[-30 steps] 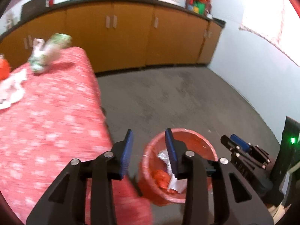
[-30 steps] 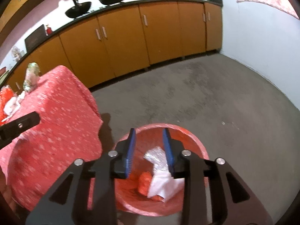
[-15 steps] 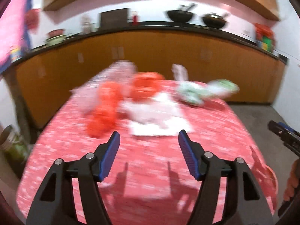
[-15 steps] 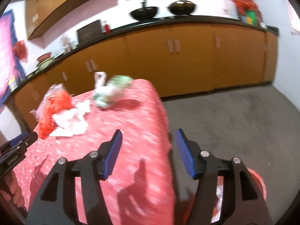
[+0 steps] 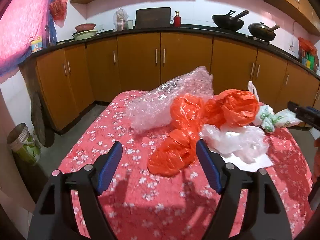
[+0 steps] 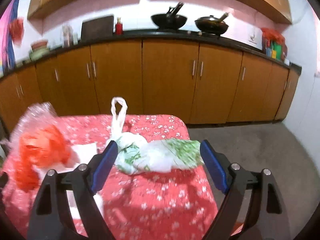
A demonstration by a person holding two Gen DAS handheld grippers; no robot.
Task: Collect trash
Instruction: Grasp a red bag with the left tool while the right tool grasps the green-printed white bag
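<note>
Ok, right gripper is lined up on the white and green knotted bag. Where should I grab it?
Probably the pinched waist of the white and green bag, where it narrows between two bulges. It lies crosswise, so come from the near side with the open right gripper and close across the waist. The upright handle loop looks floppier.

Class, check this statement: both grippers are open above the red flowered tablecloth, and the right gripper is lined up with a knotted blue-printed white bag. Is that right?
Not quite. The right wrist view shows the knotted white bag printed green, not blue. The rest stands: the right gripper and left gripper, jaws just opened wider, are open and empty above the red flowered tablecloth.
</note>
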